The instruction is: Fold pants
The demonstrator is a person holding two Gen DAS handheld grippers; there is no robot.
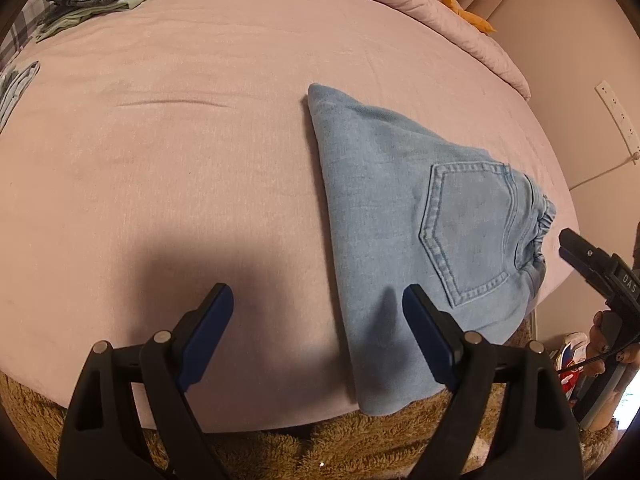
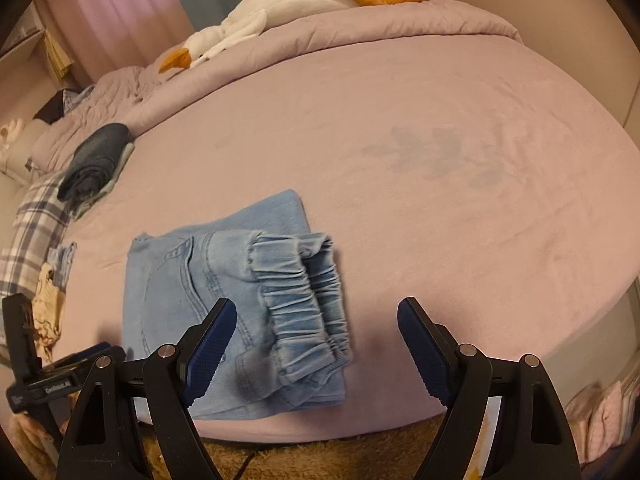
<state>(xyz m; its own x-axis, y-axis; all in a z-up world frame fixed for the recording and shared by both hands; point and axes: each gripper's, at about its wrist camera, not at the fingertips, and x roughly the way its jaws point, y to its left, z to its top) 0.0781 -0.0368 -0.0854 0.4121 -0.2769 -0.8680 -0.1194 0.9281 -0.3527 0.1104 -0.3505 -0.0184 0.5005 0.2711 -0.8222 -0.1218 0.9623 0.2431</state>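
A bed [image 1: 180, 152] with a pale pink-lilac sheet fills both views, a brown fluffy rug [image 1: 360, 440] below its near edge. At that edge lie the pants [image 1: 400, 240], light blue denim, folded into a compact stack. The left wrist view shows a back pocket [image 1: 468, 232] uppermost; the right wrist view instead shows the gathered elastic cuffs [image 2: 312, 304] on top. Only the right view takes in the white plush goose [image 2: 280, 4] on the rolled quilt [image 2: 360, 36]. A dark folded garment pile [image 2: 96, 160] sits far across the sheet.

The left gripper [image 1: 318, 308] hovers beside the pants, jaws wide and empty. The right gripper [image 2: 316, 320], jaws likewise wide, holds nothing; in the left view its body reads "DAS".
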